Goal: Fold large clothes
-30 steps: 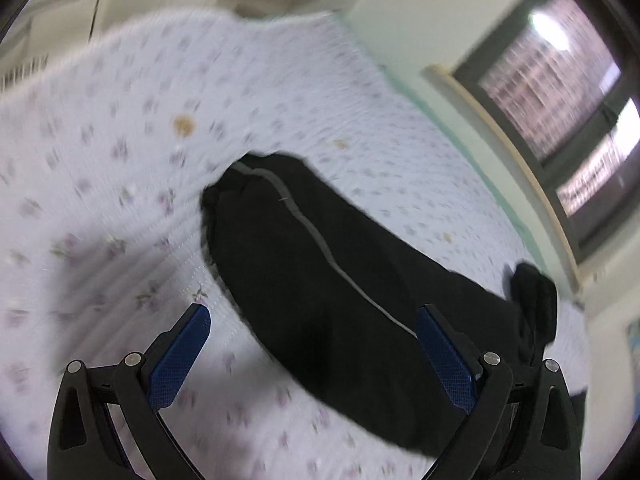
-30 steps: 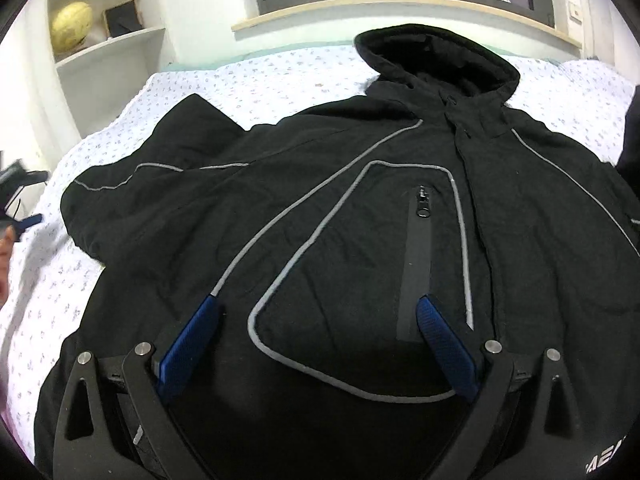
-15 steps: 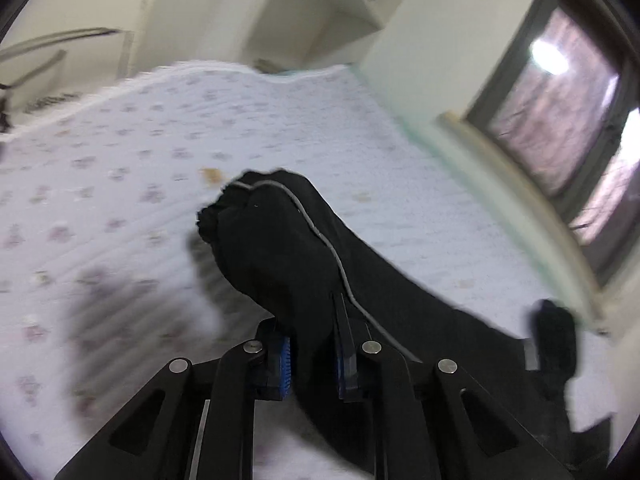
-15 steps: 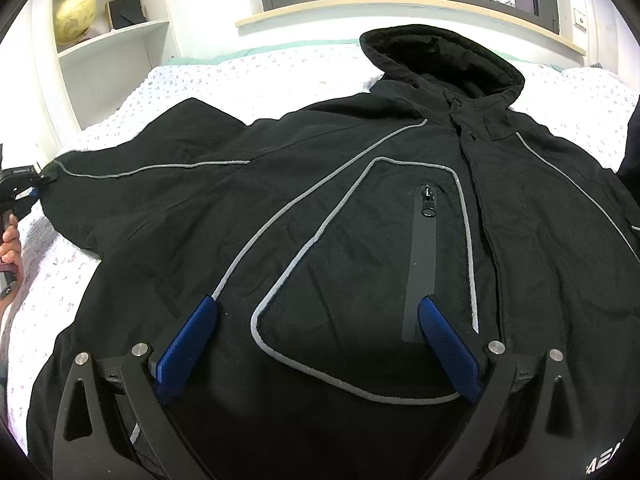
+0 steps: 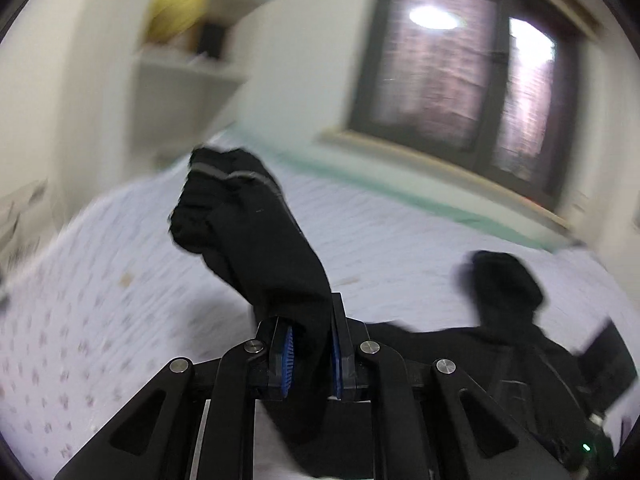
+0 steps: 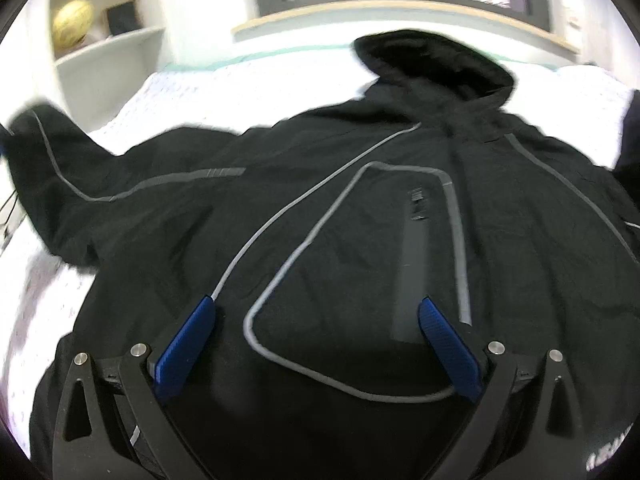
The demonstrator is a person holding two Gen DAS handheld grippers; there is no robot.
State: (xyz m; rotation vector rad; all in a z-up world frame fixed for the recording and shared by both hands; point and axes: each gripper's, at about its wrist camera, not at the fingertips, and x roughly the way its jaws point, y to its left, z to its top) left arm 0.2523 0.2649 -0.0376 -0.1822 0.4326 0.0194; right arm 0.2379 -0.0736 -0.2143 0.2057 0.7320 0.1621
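The bed (image 6: 248,80), covered by a white sheet with a small floral print, fills the lower half of both views and carries the garment. The black hooded jacket (image 6: 360,240) lies front side up across the bed, body spread flat, grey piping tracing the chest panel and both sleeves. Its hood (image 6: 436,64) points toward the window (image 5: 460,76) at the head of the bed. The sleeve (image 5: 256,248) at the left of the right wrist view is raised clear of the sheet (its cuff end stands above the mattress in the left wrist view, blurred).

The left gripper (image 5: 310,350) is clamped on this sleeve; black fabric fills the narrow gap between the blue pads (image 5: 286,356). The right gripper (image 6: 316,344) sits low over the jacket's lower front with its jaws spread wide, nothing between them; whether its fingertips touch the cloth cannot be told.

A wall shelf (image 6: 108,44) at the far left corner holds a yellow round object (image 6: 73,24) beside a small dark box (image 6: 122,18)
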